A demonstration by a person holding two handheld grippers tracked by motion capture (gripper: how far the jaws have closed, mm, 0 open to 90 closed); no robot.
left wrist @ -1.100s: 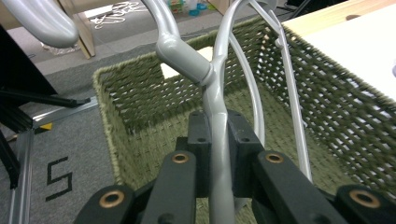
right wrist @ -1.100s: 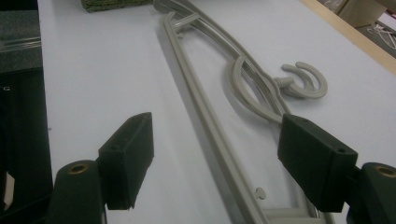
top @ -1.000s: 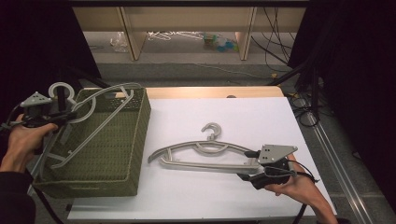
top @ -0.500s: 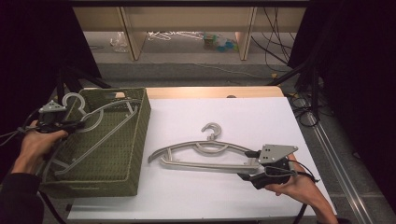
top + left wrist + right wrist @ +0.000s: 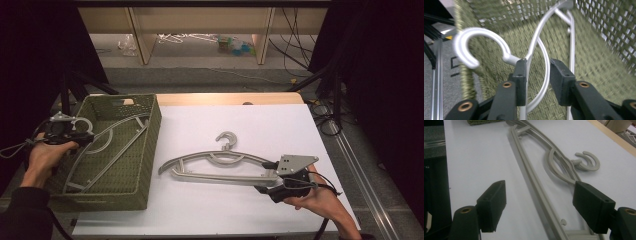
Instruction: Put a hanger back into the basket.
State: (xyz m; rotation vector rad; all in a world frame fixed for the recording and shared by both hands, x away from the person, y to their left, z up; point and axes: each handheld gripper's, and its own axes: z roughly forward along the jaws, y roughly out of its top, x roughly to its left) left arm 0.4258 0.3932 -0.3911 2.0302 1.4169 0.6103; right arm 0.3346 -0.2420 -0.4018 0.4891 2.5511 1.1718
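A grey hanger point(image 5: 112, 157) lies slanted inside the green woven basket point(image 5: 147, 165), its hook up at the left rim. My left gripper point(image 5: 82, 137) is at that rim. In the left gripper view the hanger's neck point(image 5: 541, 27) runs between the pads of the left gripper point(image 5: 538, 66). The jaws have just been opening, and the right pad stands apart from the neck. A second grey hanger point(image 5: 225, 177) lies flat on the white table point(image 5: 280, 130). My right gripper point(image 5: 266, 177) is open at its right end, and the bar point(image 5: 533, 177) passes between the wide jaws of the right gripper point(image 5: 540, 192).
The basket's mesh walls point(image 5: 599, 75) close in around the left gripper. Black stands and cables point(image 5: 325, 110) crowd the table's right side. A low shelf point(image 5: 200, 30) with small items runs along the back.
The left hand has lowered its hanger from above the basket down into it. The right hand and the hanger on the table have not moved.
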